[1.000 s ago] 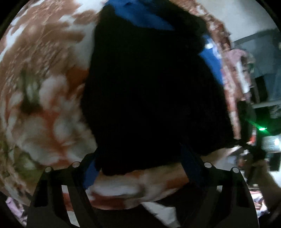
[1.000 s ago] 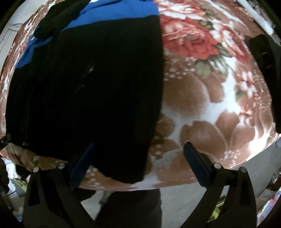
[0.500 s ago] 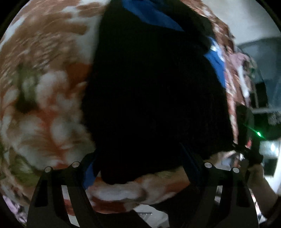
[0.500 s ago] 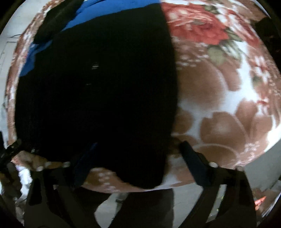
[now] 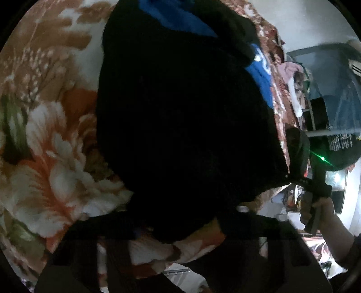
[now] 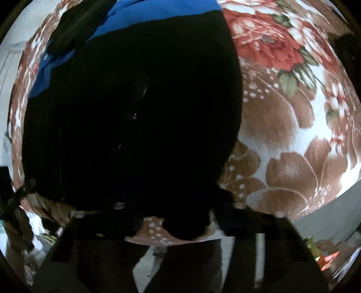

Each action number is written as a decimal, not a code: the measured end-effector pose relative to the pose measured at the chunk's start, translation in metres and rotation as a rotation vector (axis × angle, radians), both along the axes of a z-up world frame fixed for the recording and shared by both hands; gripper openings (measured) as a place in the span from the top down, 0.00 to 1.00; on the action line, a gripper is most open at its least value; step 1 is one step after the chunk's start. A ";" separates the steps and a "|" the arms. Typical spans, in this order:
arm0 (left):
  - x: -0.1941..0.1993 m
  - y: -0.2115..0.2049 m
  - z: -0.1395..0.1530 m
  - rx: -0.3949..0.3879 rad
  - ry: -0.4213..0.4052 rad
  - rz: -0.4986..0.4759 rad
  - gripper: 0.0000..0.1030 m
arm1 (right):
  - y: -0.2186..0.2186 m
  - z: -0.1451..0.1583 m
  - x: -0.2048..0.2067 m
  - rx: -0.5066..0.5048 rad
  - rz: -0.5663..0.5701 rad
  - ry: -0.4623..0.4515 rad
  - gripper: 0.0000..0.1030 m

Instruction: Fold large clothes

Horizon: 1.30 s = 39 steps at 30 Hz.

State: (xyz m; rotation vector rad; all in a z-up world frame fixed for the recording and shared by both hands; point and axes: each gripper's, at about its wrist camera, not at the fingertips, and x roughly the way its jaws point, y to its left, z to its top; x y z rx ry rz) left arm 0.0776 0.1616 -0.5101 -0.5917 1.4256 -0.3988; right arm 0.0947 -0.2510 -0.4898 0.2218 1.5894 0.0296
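Two grippers work the near hem of a black garment [image 5: 180, 117] that lies spread on a floral blanket [image 5: 52, 139], filling the middle of both views, with a blue panel [image 6: 158, 15] showing at its far end, at the top of the frame. At the bottom centre of the left wrist view, the left gripper [image 5: 178, 227] has jaws that are closing with the hem's corner between them; the frame is too dark and blurred to tell whether the pads press yet. In the right wrist view the right gripper [image 6: 182, 223] sits at the bottom centre, its jaws likewise closing around a dark lobe of hem, contact just as unclear. Judging by its drape, the cloth looks soft, limp and fairly thick, so it should sag between two holds and be best taken at the hem corners, pinching the garment only and not the blanket beneath. A loose black sleeve or strip [image 6: 74, 24] lies at the upper left of the right wrist view and could drag along. Beyond the bed, at the right of the left wrist view, cluttered shelves and hanging clothes [image 5: 293, 90] stand clear of the work.
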 end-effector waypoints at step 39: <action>0.195 -0.062 0.195 0.192 -0.424 -0.012 0.83 | 0.003 0.156 0.204 -0.004 0.304 -0.408 0.86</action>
